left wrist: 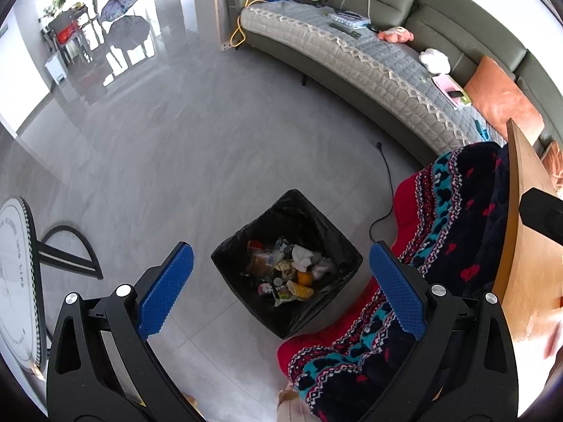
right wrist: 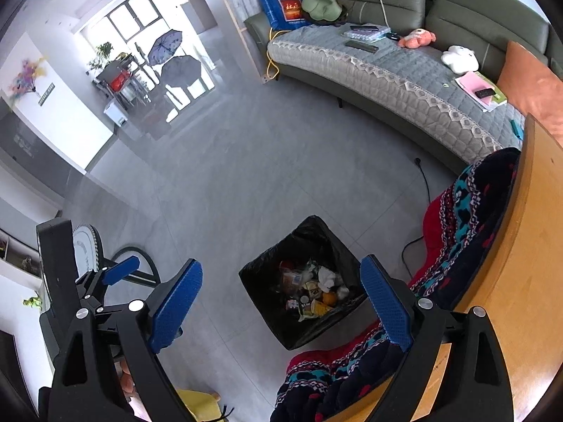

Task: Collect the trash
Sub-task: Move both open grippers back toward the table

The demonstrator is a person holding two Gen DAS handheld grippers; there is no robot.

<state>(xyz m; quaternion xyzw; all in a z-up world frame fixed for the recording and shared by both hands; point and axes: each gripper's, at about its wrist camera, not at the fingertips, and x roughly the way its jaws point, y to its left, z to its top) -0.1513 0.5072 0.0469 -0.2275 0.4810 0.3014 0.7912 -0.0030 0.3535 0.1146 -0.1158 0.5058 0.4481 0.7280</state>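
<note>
Both tools, the left tool (left wrist: 281,281) and the right tool (right wrist: 281,299), hang spread wide and empty above the black-lined bin (left wrist: 286,263), likely poised for dropping. Trash (left wrist: 285,270) already lies inside; a patterned blanket (left wrist: 457,246) drapes at 3 o'clock.

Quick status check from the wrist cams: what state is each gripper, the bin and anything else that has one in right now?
Left gripper: open, empty, above the bin.
Right gripper: open, empty.
Square bin with black liner: no lid on it, upright, partly filled with wrappers, tissue and an orange.
Two umbrellas: opened, standing on the floor.
Patterned red and navy blanket: draped, reaching the floor.
</note>
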